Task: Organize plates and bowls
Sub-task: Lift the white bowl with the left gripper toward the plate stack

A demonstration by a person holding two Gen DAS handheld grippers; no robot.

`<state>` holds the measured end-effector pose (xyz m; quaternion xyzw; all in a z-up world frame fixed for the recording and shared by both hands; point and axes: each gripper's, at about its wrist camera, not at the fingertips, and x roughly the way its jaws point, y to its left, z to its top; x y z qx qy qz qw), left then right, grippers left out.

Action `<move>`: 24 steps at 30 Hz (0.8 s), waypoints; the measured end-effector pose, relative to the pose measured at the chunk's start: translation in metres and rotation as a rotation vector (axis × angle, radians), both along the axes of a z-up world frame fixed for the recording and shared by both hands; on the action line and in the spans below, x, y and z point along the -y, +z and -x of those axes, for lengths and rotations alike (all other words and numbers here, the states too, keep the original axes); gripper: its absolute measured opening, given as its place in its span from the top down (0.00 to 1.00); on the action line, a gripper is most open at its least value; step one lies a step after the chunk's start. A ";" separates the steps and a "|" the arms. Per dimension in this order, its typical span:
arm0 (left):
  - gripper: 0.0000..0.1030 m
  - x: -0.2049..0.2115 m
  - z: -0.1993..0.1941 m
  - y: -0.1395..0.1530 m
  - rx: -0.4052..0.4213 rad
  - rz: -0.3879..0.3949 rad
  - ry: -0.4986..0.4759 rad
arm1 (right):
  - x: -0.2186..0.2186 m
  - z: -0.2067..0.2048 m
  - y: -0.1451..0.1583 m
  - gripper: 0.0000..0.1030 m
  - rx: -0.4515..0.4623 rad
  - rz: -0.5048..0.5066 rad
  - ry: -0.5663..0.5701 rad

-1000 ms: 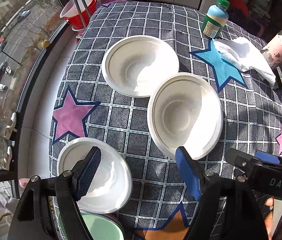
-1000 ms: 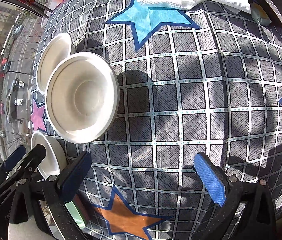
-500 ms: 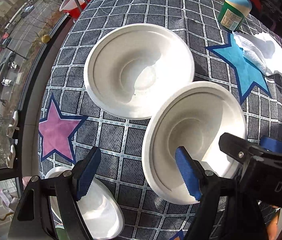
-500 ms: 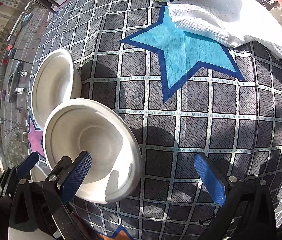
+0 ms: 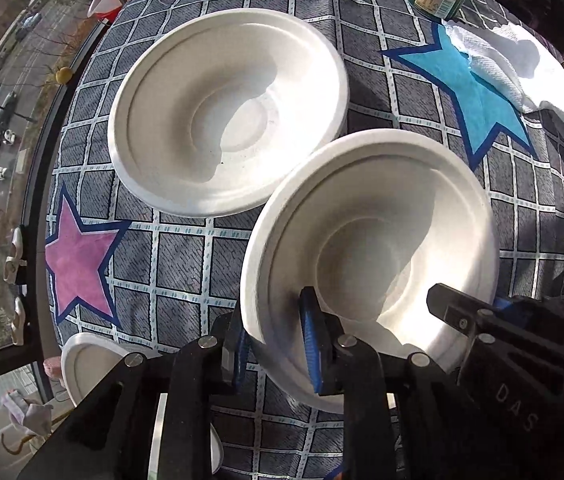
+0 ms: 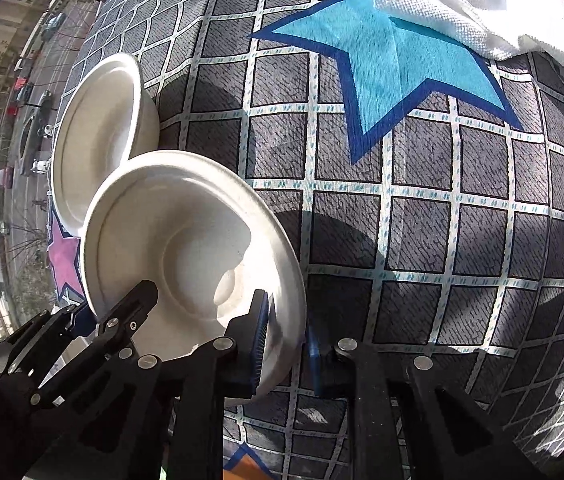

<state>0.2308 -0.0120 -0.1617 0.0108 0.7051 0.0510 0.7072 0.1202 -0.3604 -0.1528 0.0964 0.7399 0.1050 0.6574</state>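
Within the last second both grippers went from wide open above the table to clamped on the same white bowl. The left gripper (image 5: 277, 344) had closed on the near-left rim of the near bowl (image 5: 370, 248), one blue pad inside the wall and one outside. The right gripper (image 6: 286, 344) had closed on the opposite near rim of that bowl (image 6: 185, 248), again with the rim sandwiched between its pads. A half second earlier each had only straddled the rim with the jaws apart.

The bowl sat tilted, its far edge close to or overlapping the second bowl (image 5: 225, 116) lying just beyond the left gripper's fingertips on the checked tablecloth (image 5: 185, 256). A third white dish (image 5: 81, 364) showed below and left of the left gripper, partly hidden.

In the inspector's judgement, the grasp was complete and the bowl was ready to be lifted, probably for nesting into the second bowl. A two-sided pinch on a thin rim risked flexing it.
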 end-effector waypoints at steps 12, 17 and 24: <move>0.75 0.071 0.077 -0.003 -0.032 -0.007 -0.199 | 0.034 0.083 0.001 0.80 -0.080 0.021 -0.051; 0.75 0.098 0.112 -0.007 -0.053 0.013 -0.259 | 0.049 0.125 0.005 0.80 -0.110 0.045 -0.081; 0.74 0.129 0.153 -0.009 -0.085 0.030 -0.330 | 0.061 0.175 0.010 0.80 -0.150 0.072 -0.135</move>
